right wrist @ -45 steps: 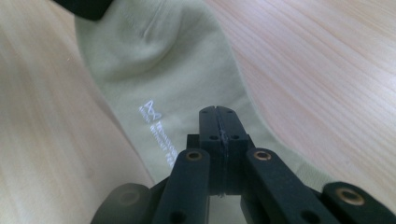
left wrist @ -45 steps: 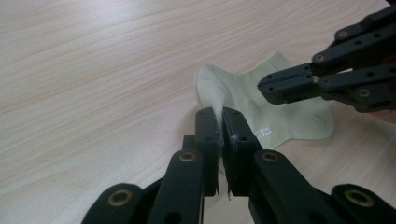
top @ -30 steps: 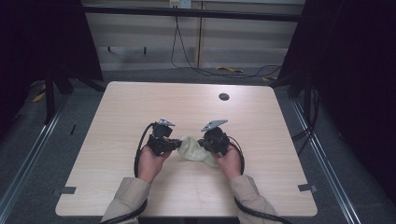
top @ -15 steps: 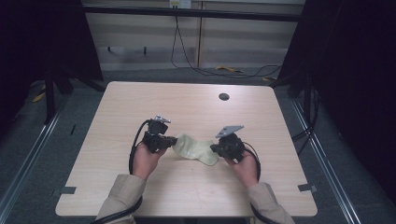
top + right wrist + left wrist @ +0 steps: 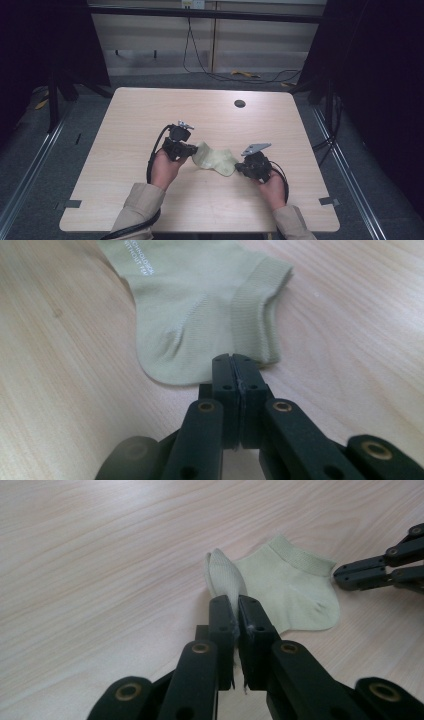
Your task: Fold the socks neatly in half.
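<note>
Sock toe pinched in left gripper; right gripper jaws together, empty, at cuff edge. Cuff best regripped, sock pulled flat, tension kept even.

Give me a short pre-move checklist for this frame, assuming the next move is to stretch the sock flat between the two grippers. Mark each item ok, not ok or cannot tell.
1. Left gripper has the sock: ok. Its fingers are shut on the pinched-up toe end.
2. Right gripper has the sock: cannot tell. The fingers are shut at the cuff edge, but in the left gripper view they seem to stop just short of the fabric.
3. Sock lying flat: not ok. The toe end is raised and folded; the rest lies flat on the table.
4. Cuff unfolded: ok in the right gripper view.
5. Room to pull apart: ok. The dark round spot is far off.
</note>
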A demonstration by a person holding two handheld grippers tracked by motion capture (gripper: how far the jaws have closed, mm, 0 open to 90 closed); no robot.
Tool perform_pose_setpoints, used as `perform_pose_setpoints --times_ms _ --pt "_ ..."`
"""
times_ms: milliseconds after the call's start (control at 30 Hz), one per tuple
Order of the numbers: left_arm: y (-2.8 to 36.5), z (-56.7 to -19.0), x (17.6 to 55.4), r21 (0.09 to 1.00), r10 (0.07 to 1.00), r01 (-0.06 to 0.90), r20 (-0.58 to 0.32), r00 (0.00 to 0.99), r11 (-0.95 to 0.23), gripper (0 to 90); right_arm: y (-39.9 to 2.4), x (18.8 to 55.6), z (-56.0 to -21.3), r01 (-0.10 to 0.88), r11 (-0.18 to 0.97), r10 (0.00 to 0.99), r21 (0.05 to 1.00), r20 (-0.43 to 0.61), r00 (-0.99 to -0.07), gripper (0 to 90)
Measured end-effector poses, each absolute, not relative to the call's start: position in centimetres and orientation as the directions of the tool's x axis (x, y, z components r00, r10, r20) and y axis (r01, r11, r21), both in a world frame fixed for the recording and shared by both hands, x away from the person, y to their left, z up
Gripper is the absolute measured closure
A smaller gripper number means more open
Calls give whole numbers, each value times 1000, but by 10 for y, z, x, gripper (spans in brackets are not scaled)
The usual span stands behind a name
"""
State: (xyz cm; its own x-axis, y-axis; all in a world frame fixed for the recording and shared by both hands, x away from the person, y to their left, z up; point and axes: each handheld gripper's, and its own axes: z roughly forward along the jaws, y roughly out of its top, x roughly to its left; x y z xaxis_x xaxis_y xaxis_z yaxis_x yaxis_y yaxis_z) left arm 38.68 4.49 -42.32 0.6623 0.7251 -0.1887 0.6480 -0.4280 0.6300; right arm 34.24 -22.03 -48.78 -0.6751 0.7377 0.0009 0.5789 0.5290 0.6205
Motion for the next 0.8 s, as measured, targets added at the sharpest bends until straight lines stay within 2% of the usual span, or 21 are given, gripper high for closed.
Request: perform_pose_setpoints --times_ms 633,800 --pt "-14 -421 387 627 664 609 -188 723 -486 855 -213 338 -490 564 528 731 635 -2 -682 887" --pt "-17 -424 387 625 661 605 -182 728 -494 855 -214 337 -490 563 528 731 636 -4 -682 887"
